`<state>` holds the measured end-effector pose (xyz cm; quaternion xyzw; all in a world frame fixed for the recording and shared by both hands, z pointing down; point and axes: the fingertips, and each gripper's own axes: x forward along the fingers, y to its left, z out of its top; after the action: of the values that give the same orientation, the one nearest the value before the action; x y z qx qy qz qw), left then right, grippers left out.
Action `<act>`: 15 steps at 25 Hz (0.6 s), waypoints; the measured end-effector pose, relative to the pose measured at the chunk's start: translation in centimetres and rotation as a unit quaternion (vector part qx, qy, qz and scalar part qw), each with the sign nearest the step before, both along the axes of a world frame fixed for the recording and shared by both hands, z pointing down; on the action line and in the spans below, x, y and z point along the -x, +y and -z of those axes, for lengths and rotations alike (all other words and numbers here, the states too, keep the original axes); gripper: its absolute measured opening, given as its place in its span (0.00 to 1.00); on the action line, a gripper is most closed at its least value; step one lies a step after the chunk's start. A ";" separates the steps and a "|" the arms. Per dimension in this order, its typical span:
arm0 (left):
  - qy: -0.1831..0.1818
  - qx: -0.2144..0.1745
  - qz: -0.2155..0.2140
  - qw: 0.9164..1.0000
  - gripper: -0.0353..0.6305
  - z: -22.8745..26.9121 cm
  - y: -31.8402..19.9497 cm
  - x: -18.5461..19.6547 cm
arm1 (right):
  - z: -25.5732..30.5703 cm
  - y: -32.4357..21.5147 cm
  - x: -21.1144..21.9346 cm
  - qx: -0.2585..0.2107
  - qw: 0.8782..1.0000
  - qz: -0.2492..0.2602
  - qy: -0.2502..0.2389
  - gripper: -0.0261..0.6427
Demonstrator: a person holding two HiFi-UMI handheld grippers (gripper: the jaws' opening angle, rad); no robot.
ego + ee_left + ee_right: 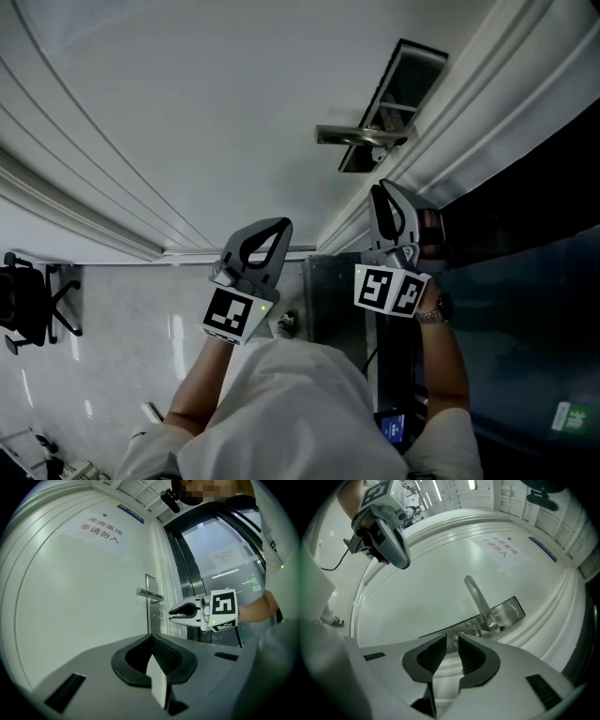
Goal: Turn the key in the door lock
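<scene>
Right gripper (452, 637): grey jaws slightly apart, empty, aimed at round silver keyhole (458, 636), seven o'clock from silver lever handle (480, 602), ready to grip.
Left gripper (153, 637): jaws together, idle.

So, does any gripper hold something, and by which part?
Nothing is held. The right gripper has its jaws slightly apart, empty, before the lock plate; the left gripper has its jaws together on nothing.

Office-building corridor, white panelled door (84, 602) with red lettering (101, 530), glass partition (206, 576) bearing a posted notice (227, 557), polished floor (131, 314), swivel office chair (23, 300).
</scene>
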<state>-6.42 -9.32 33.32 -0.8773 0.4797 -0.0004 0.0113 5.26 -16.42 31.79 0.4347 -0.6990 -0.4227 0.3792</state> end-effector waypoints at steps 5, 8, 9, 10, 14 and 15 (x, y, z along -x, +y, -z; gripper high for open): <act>0.006 -0.003 0.006 1.000 0.06 -0.1 -0.9 0.8 | -0.4 -2.9 0.3 -0.025 0.996 -0.008 0.089 0.20; 0.006 0.005 0.010 1.000 0.06 -0.7 -1.0 1.4 | 0.3 -3.4 0.7 -0.058 0.994 -0.010 0.096 0.20; 0.006 0.008 0.011 1.000 0.06 -0.9 -1.0 1.6 | 0.5 -3.5 0.9 -0.065 0.993 -0.009 0.094 0.20; 0.007 0.009 0.013 1.000 0.06 -1.1 -1.1 1.7 | 0.7 -3.6 1.0 -0.069 0.993 -0.008 0.094 0.19; 0.010 0.013 0.013 1.000 0.06 -1.7 -1.1 1.6 | 0.4 -4.5 0.9 -0.073 0.991 -0.020 0.112 0.19; 0.010 0.014 0.012 1.000 0.06 -1.8 -1.1 1.6 | 0.4 -4.8 0.8 -0.075 0.990 -0.024 0.118 0.19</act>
<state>-7.99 -10.44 35.14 -0.8716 0.4903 0.0014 -0.0057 4.42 -21.19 31.38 0.4254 -0.6055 -0.5127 0.4353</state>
